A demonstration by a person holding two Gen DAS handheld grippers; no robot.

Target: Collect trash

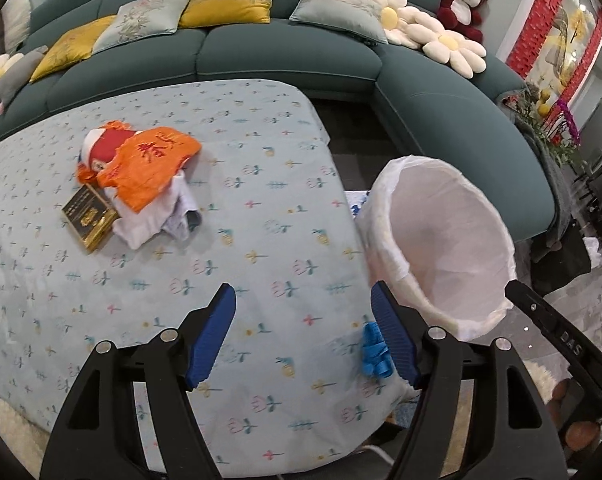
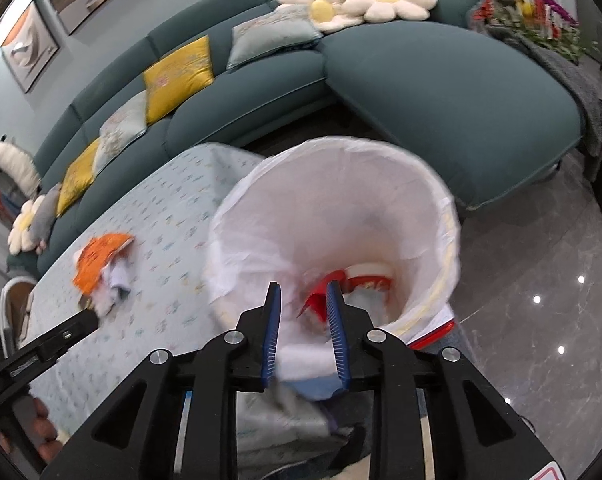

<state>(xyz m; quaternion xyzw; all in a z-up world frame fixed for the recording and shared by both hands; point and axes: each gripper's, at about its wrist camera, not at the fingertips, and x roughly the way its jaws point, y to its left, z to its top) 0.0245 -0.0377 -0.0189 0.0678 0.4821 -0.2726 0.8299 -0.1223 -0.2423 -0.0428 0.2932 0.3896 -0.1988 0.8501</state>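
The right gripper [image 2: 305,308] is pinching the near rim of the lined bin [image 2: 341,216] beside the table's right edge. The left gripper [image 1: 301,332] is hovering spread and empty — the trash pile [image 1: 141,180] is lying ahead-left, toward the table's far edge [image 1: 221,88], nearer this gripper.

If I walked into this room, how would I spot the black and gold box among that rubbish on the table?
Find the table with the pale blue flowered cloth in front of the teal sofa. On it lies one heap topped by an orange wrapper over white paper. The black and gold box sticks out beside it, the only flat, dark, hard-edged thing there.
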